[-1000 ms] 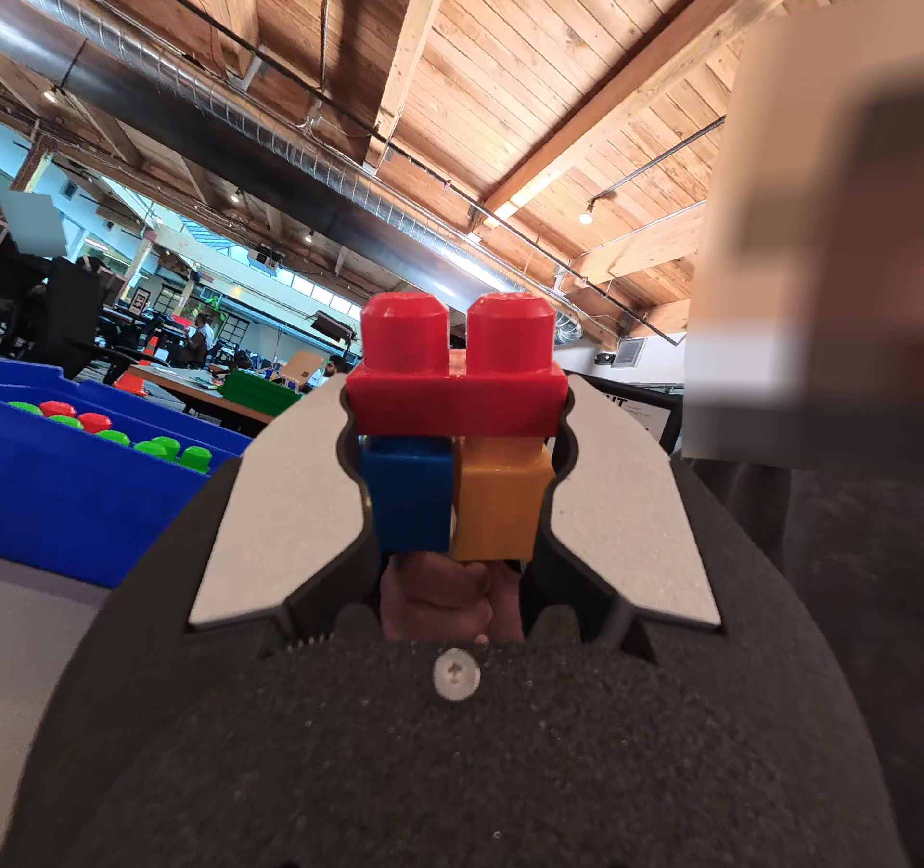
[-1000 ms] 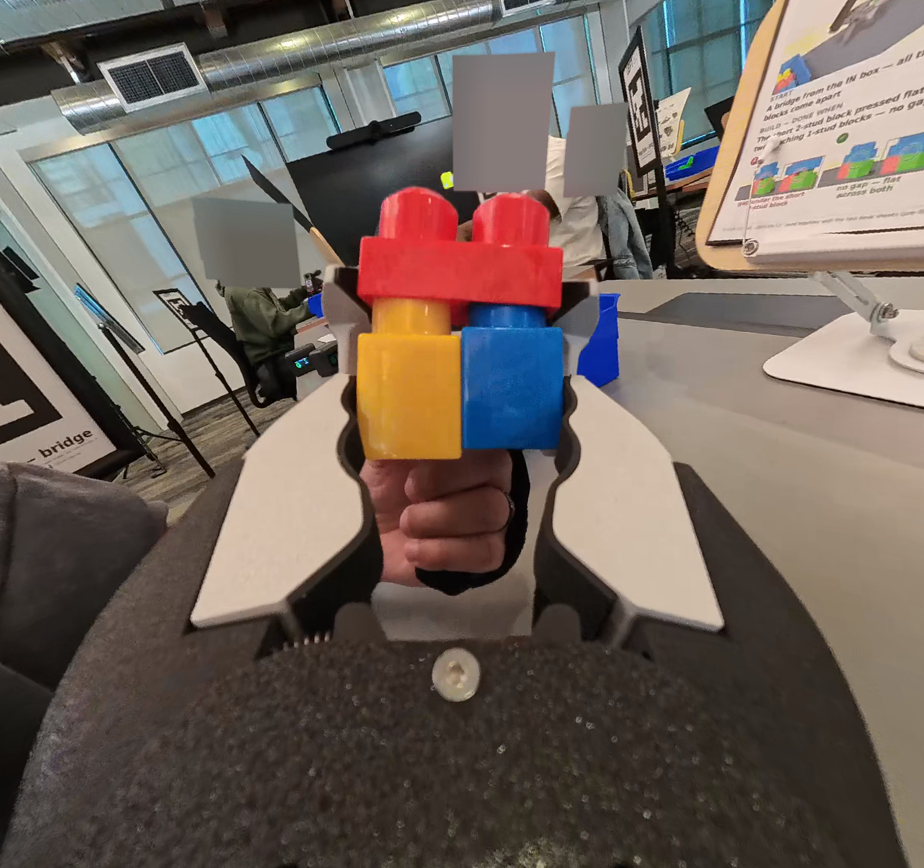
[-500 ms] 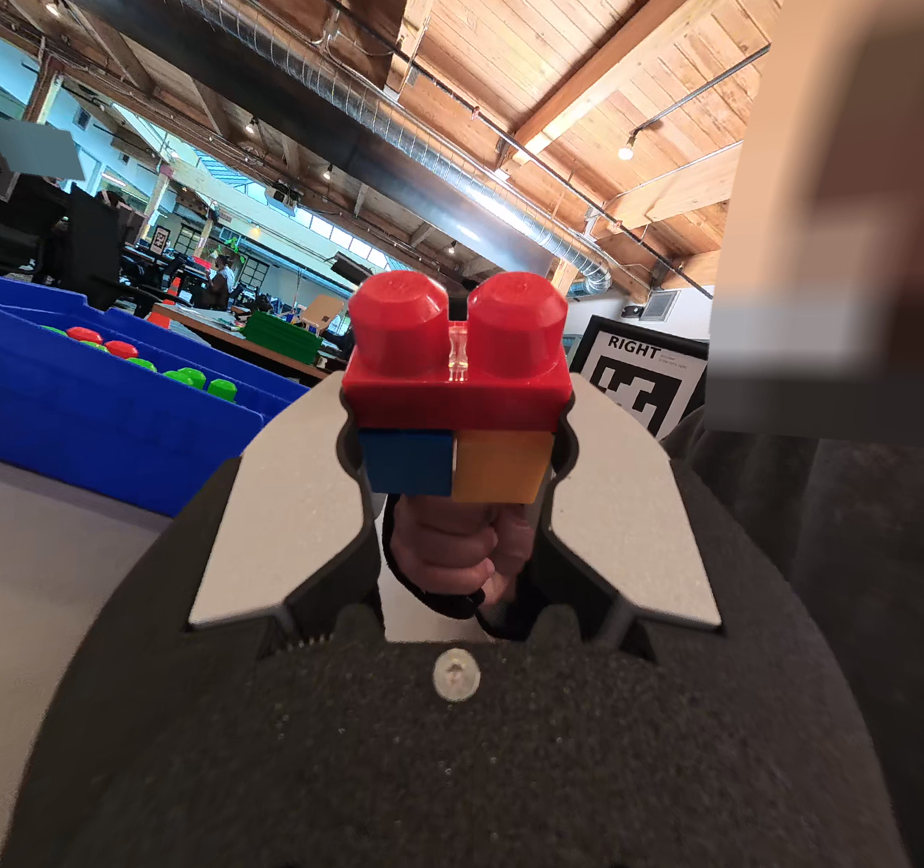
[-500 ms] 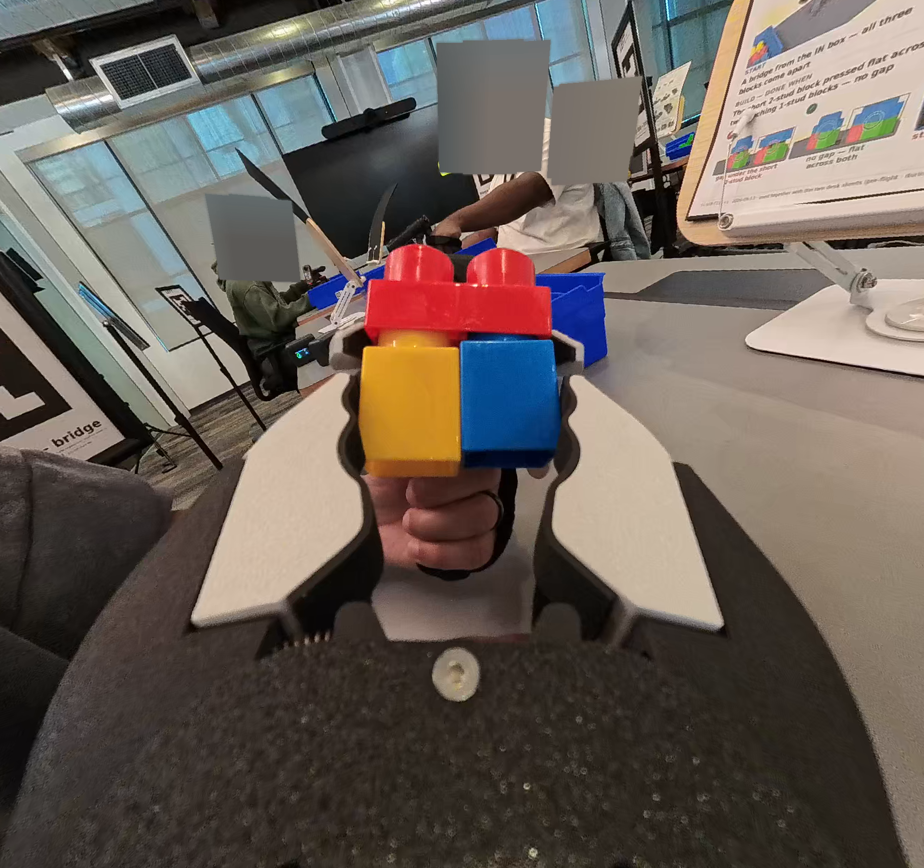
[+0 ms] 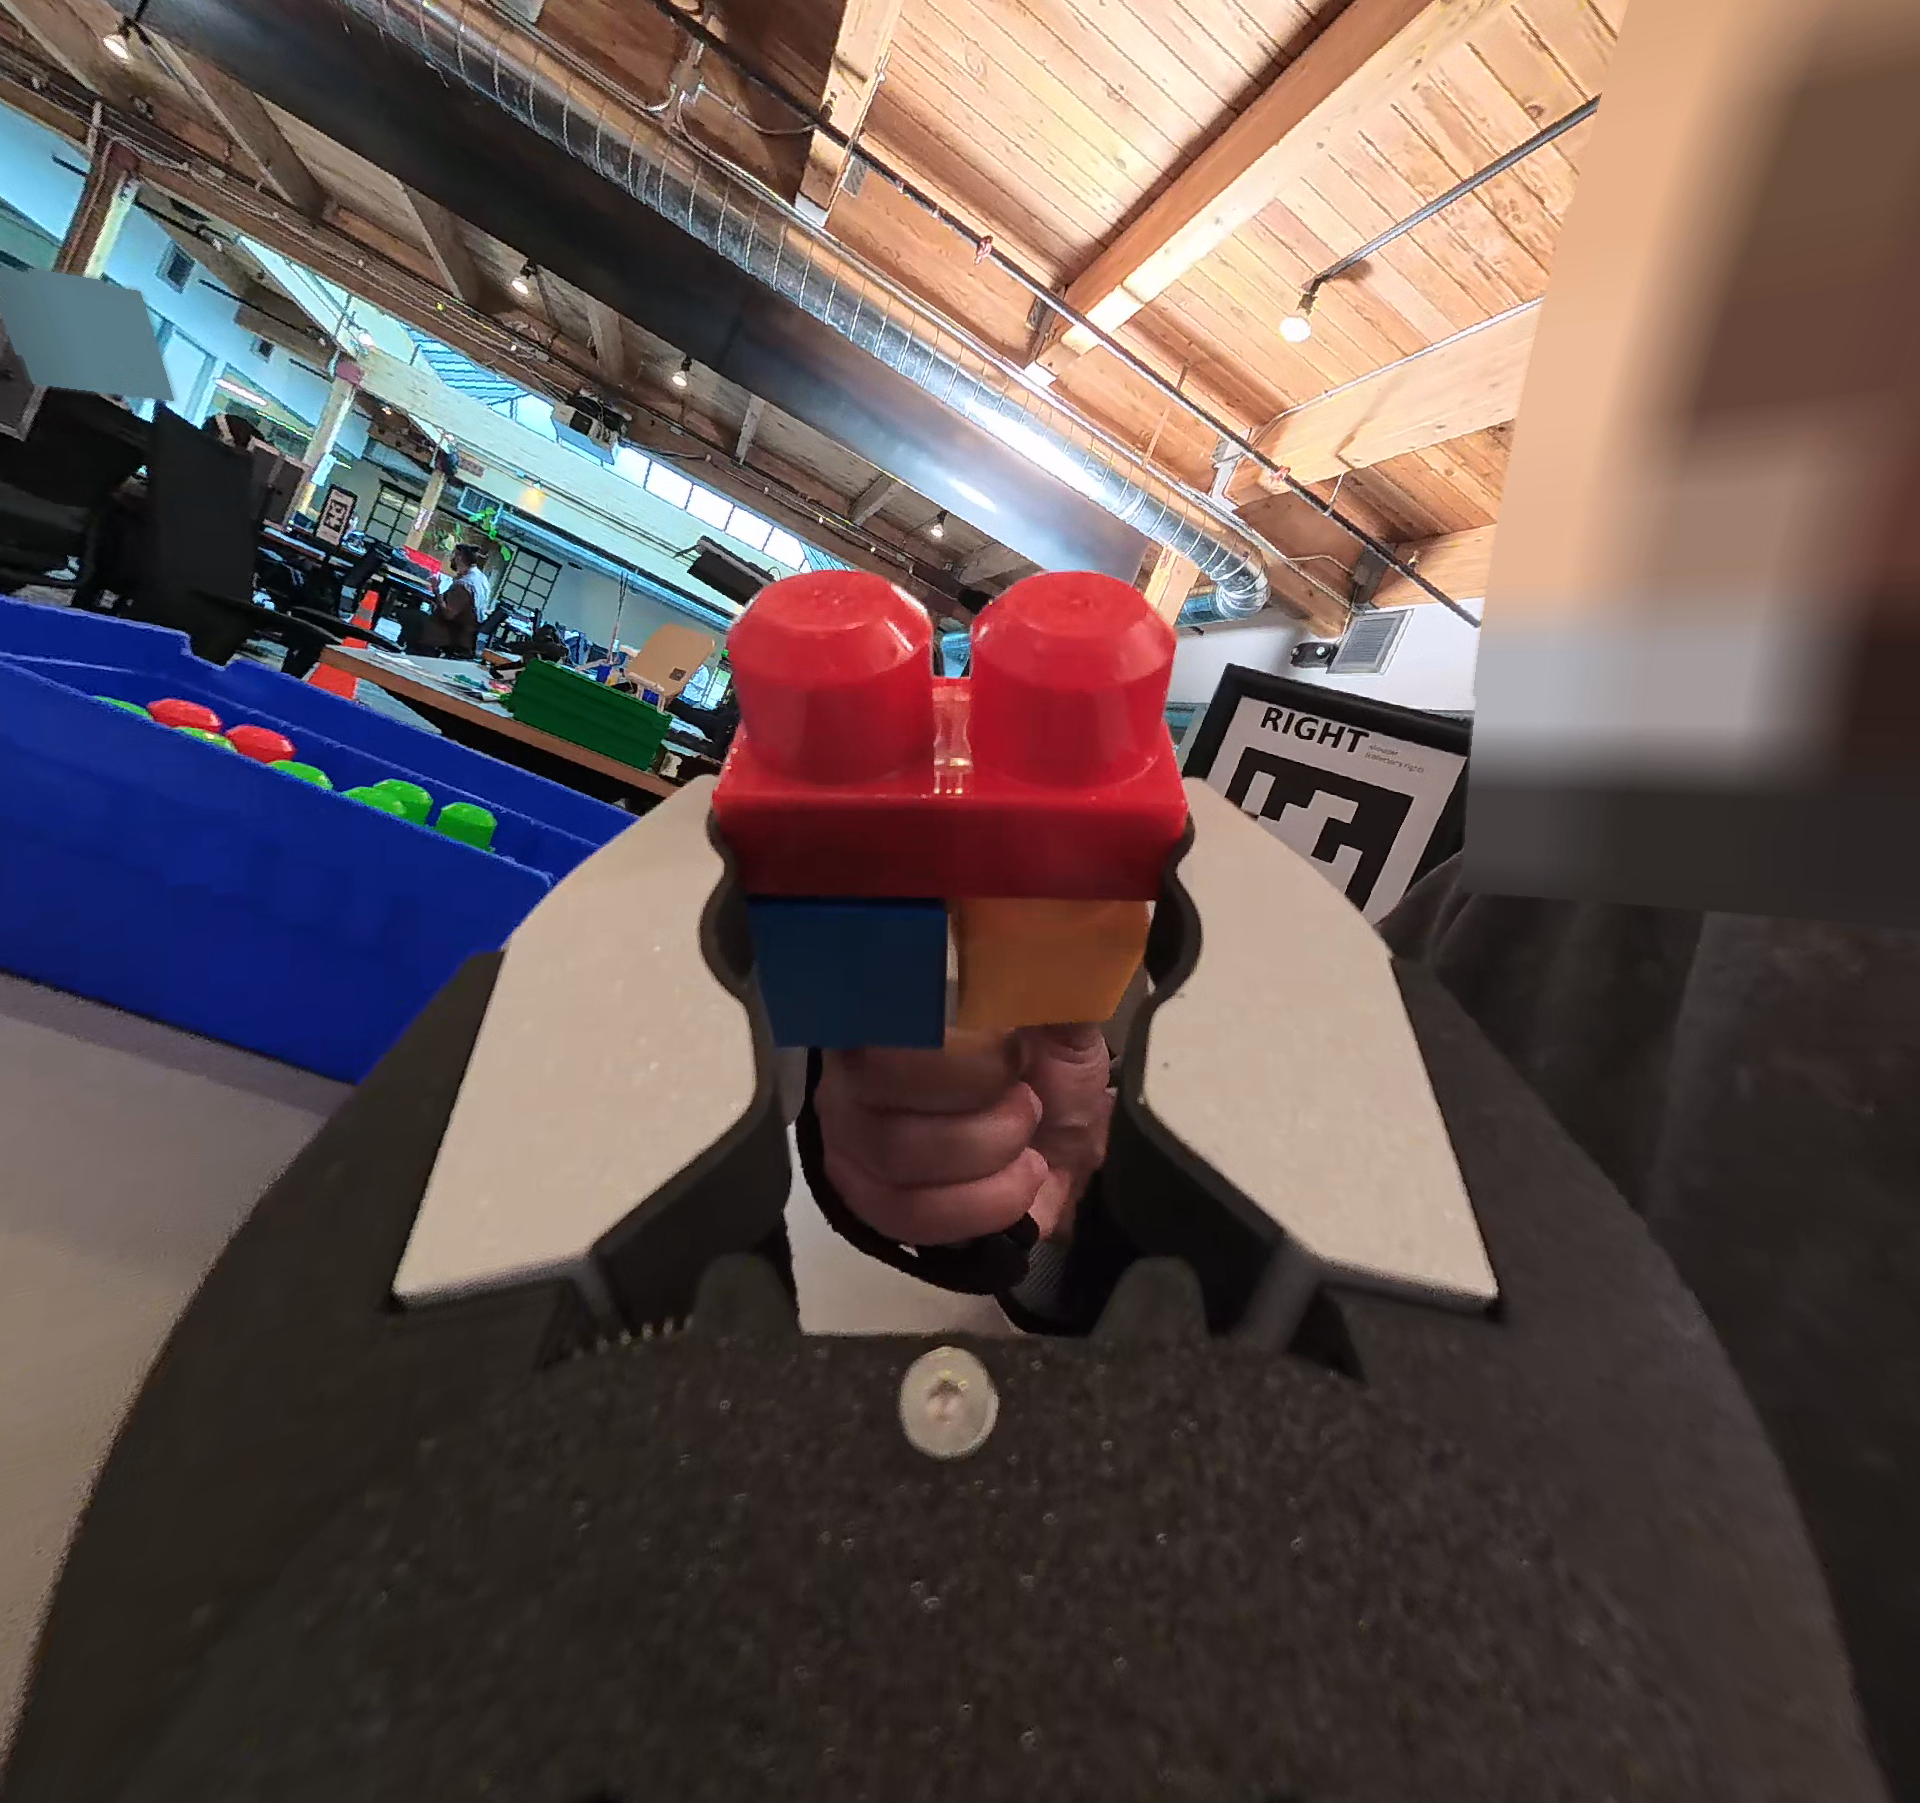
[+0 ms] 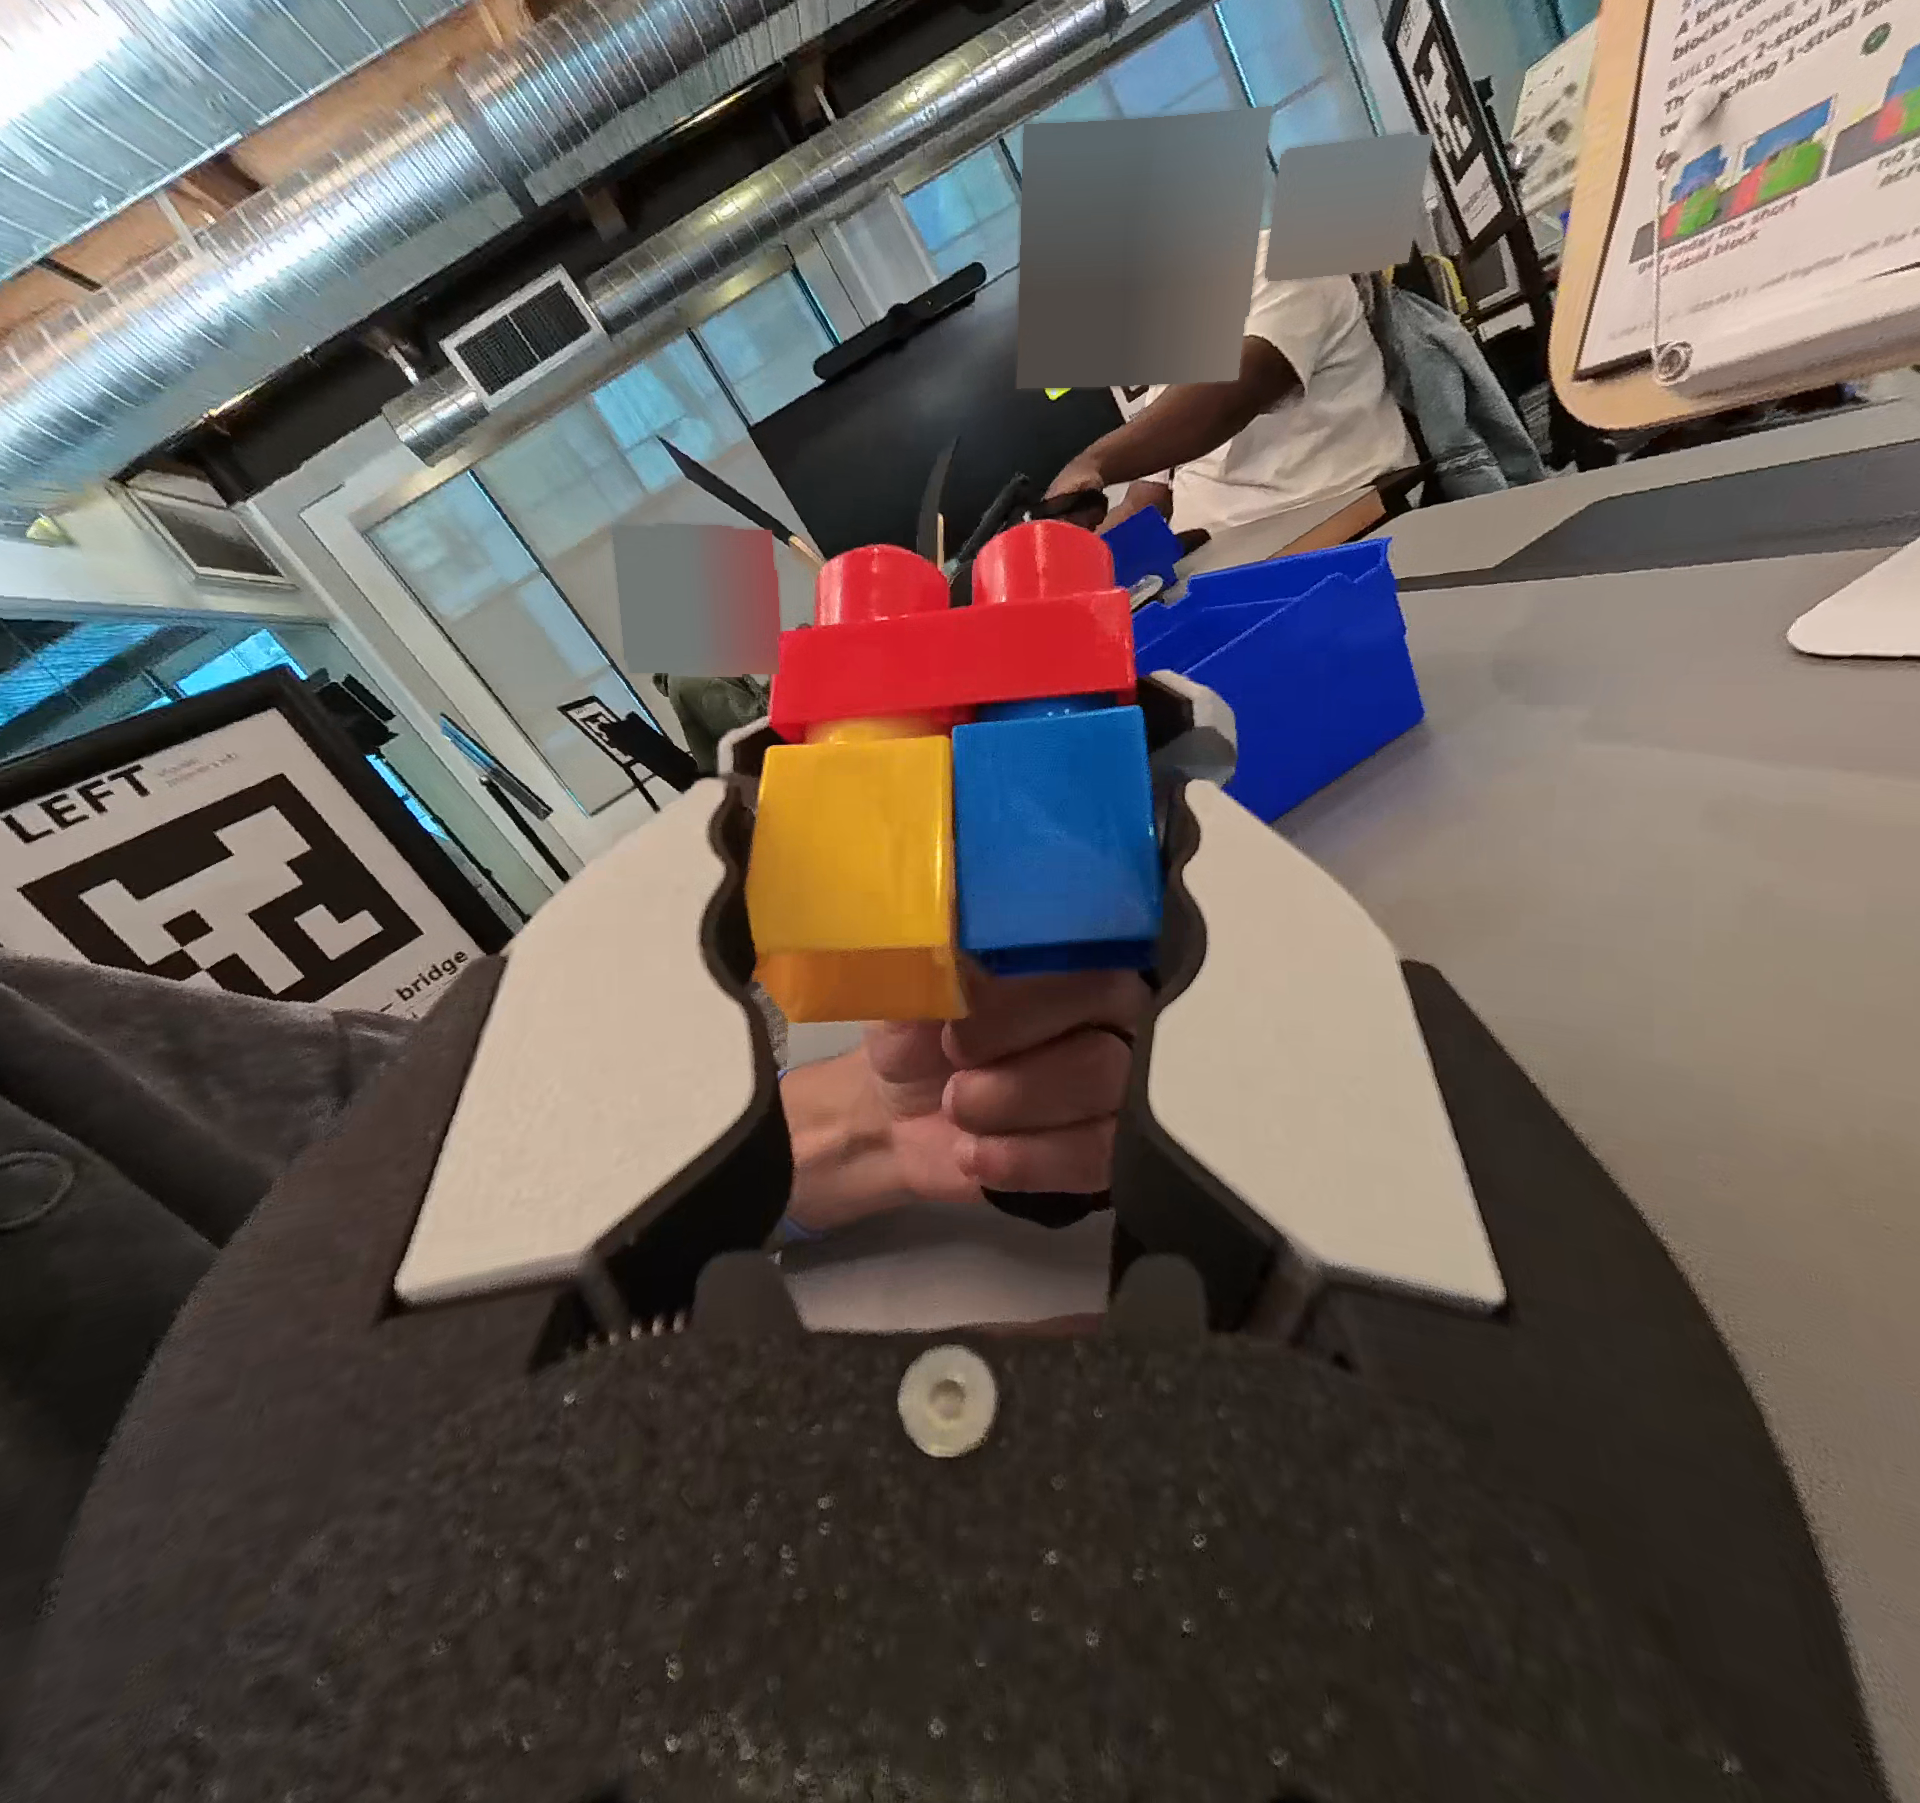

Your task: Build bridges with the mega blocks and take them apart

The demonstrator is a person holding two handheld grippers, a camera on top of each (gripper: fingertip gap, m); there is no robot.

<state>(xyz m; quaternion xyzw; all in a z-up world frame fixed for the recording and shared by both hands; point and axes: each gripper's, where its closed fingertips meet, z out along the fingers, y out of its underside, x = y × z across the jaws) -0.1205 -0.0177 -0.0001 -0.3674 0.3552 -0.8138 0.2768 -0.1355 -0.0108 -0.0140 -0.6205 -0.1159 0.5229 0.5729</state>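
Here, your blue bin (image 5: pixel 208 880) sits on the grey desk (image 5: pixel 125 1130) at the left of the left wrist view; green blocks (image 5: pixel 400 803) and red blocks (image 5: pixel 213 727) lie inside, only their studs showing over the rim. A second blue bin (image 6: pixel 1299 683) stands on the desk beyond the blocks in the right wrist view; its contents are hidden from this angle.

The bridge is held up off the desk between both tools. Red two-stud block (image 5: pixel 951 766) on top, blue block (image 5: pixel 852 969) and yellow block (image 5: pixel 1049 964) side by side beneath it, touching each other.

Your left tool (image 5: pixel 948 880) is closed against the ends of the red block. Your right tool (image 6: pixel 951 849) is closed on the yellow and blue pair from the outer sides. The red block seems to sit slightly raised, studs visible under it, though the tilt makes that hard to judge.

A hand (image 6: pixel 997 1119) on the opposite tool's grip shows below the blocks. A framed marker board (image 5: pixel 1335 797) stands behind to the right in the left view; another marker board (image 6: pixel 208 880) lies at the left in the right view. An instruction sheet on a stand (image 6: pixel 1766 143) rises at the upper right. People sit at far desks.
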